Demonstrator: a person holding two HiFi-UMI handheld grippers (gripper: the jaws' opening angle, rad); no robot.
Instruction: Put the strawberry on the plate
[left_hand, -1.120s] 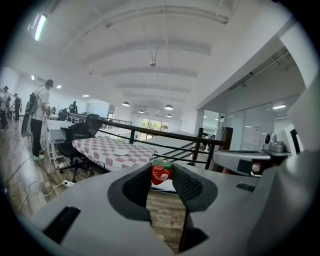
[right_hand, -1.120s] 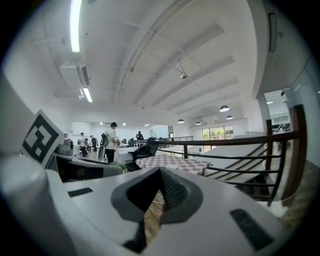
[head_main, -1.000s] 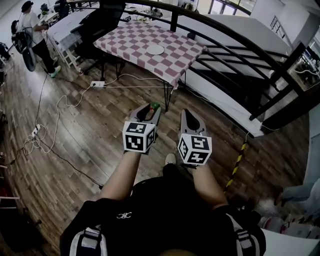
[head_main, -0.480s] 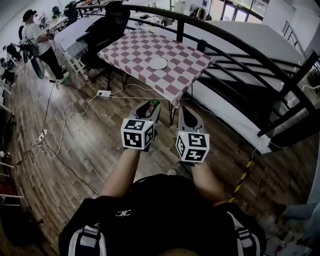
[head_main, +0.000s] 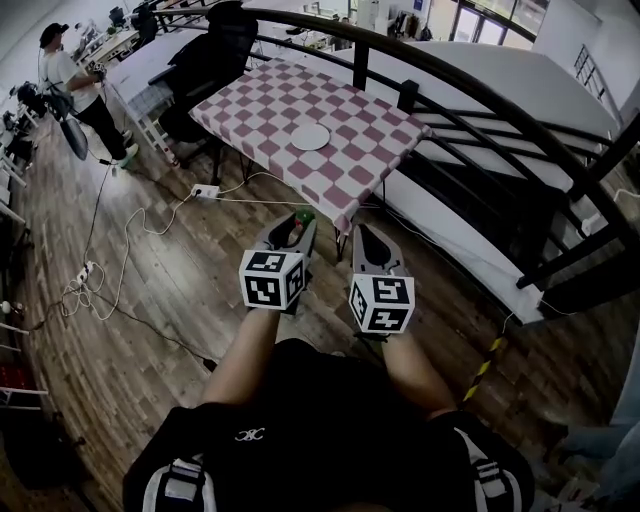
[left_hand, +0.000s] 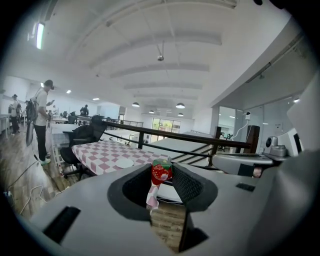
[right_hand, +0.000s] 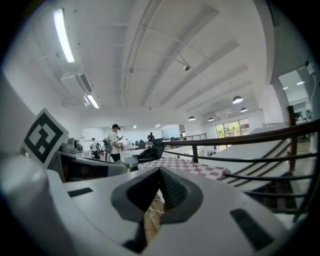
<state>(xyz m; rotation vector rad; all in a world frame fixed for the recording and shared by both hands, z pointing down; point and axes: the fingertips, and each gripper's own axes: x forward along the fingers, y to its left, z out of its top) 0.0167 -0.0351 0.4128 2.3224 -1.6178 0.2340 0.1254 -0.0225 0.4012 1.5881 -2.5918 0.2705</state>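
One surface (head_main: 345, 105) is standing in a big open room, draped in a red-and-white checked cloth, with a single white plate (head_main: 311, 137) lying near its middle. A black railing (head_main: 480, 95) is curving along behind it, and a white ceiling with strip lights is showing in both gripper views. One black chair (head_main: 210, 55) is sitting at the far side of the surface. On the wooden floor (head_main: 150, 320), one white power strip (head_main: 206, 190) is lying with cables (head_main: 130, 215) trailing away from it. One person in a dark cap (head_main: 72, 80) is standing off at the left, and a few more are showing far back in the left gripper view. Two grippers are being held out side by side over the floor, short of the surface. The left gripper (head_main: 296, 222) is pinching the one strawberry (left_hand: 161, 171) at its tips, up in the air and well apart from the plate. The right gripper (head_main: 361, 236) is carrying nothing, its tips meeting.
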